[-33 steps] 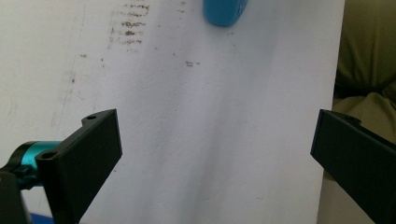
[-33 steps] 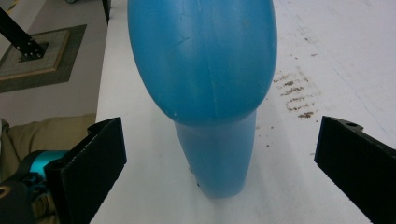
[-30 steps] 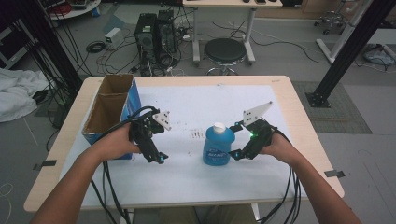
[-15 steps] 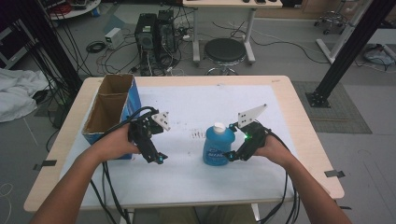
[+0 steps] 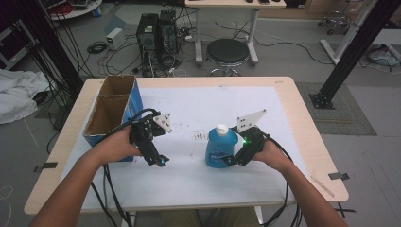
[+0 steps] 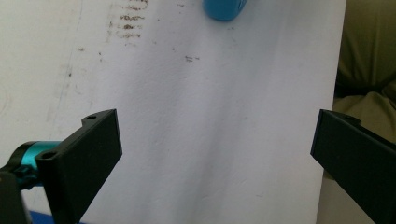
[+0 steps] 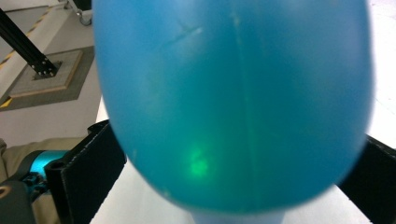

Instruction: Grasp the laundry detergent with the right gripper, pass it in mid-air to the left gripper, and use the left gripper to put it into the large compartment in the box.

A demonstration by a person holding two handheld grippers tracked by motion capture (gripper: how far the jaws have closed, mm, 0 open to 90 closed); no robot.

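A blue bottle (image 5: pixel 220 147) with a white cap stands upright on the white mat, right of the middle. My right gripper (image 5: pixel 230 161) is at its right side, low down. In the right gripper view the bottle (image 7: pixel 233 102) looms very close between the two wide-apart black jaws, and the right gripper (image 7: pixel 233 163) is open. My left gripper (image 5: pixel 158 161) hovers over the mat to the left, apart from the bottle. It is open in the left gripper view (image 6: pixel 215 140), with bare mat between the jaws and the bottle's base (image 6: pixel 224 8) far off at the top.
An open cardboard box with a blue side (image 5: pixel 111 111) stands at the table's left edge, just beyond the left hand. The white mat (image 5: pixel 198 184) covers most of the wooden table (image 5: pixel 312 165). Dark smudges (image 5: pixel 199 136) mark the mat near the bottle.
My right gripper has moved left, up to the bottle, so its jaws now stand on either side of it. The left gripper has barely moved.
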